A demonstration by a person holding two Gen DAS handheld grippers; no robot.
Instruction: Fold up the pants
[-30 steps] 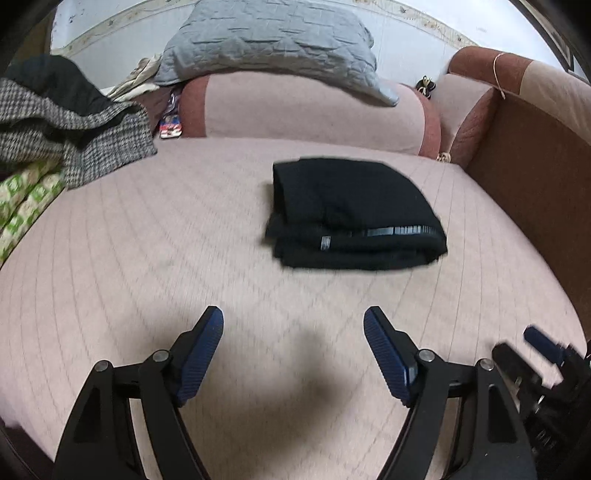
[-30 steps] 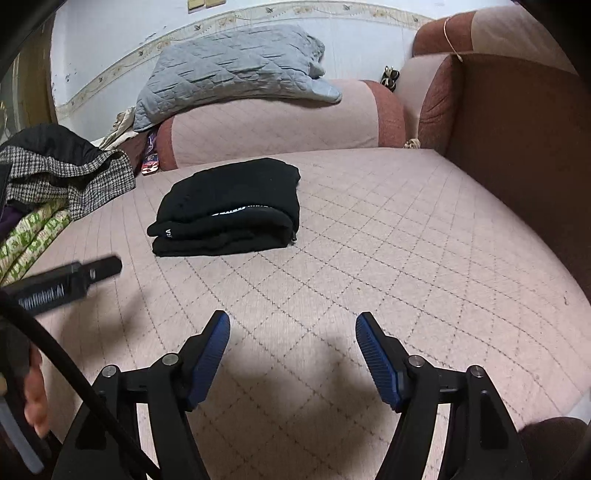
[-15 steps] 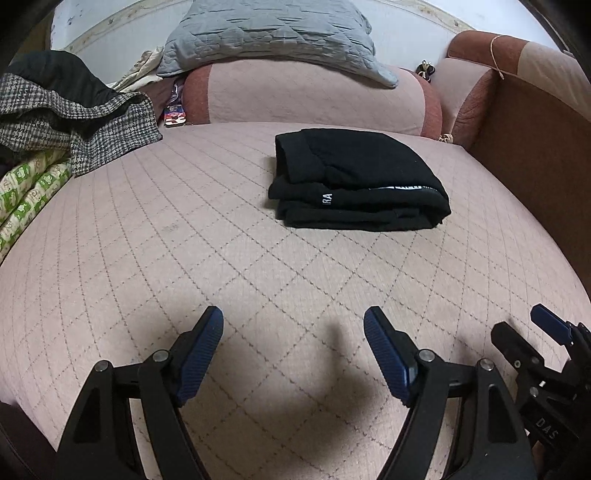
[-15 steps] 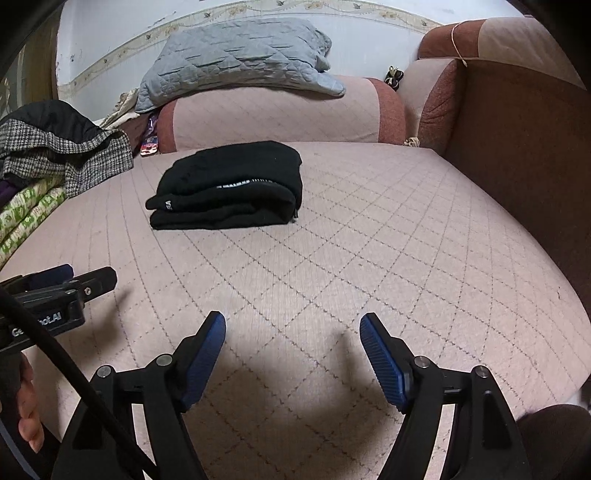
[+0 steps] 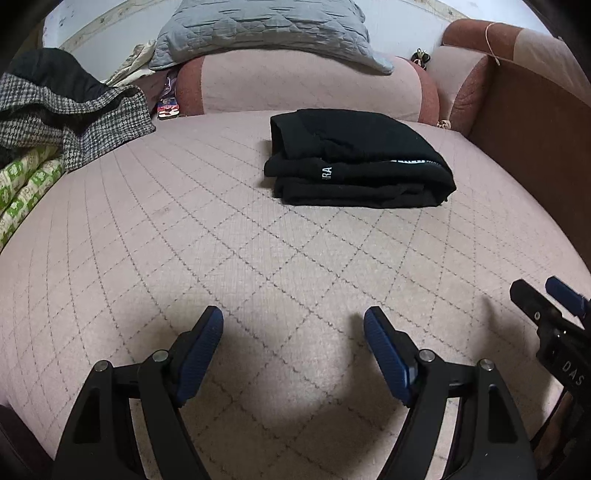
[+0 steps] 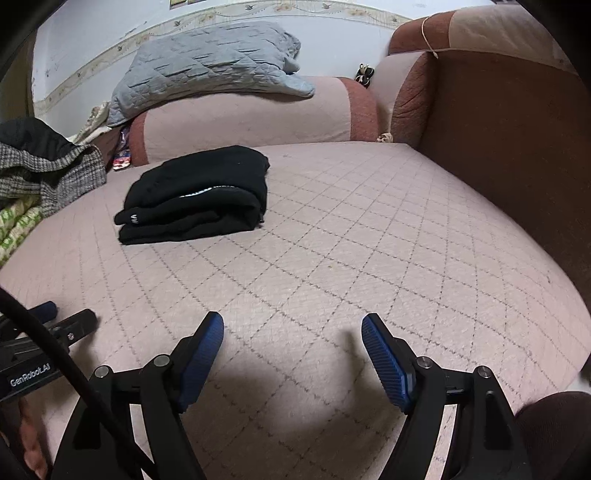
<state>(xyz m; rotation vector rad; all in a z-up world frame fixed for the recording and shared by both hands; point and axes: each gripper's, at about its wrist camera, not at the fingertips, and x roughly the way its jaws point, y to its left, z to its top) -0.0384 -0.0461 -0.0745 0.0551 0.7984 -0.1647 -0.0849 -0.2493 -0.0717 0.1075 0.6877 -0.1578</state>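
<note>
The black pants lie folded into a thick rectangular bundle on the pink quilted mattress, white lettering showing along their near edge. My left gripper hovers low over bare mattress well short of them, open and empty. In the right wrist view the pants sit to the far left, and my right gripper is open over bare mattress with nothing between its blue pads. Each gripper shows at the edge of the other's view: the right gripper, the left gripper.
A pink-and-brown bolster with a grey quilted pillow on it lines the far edge. A houndstooth coat and green patterned cloth are piled at left. A brown padded wall runs along the right.
The left gripper has sunk a little toward the mattress, so the pants sit higher in its view. The right gripper has tilted slightly and its jaws stand a touch wider.
</note>
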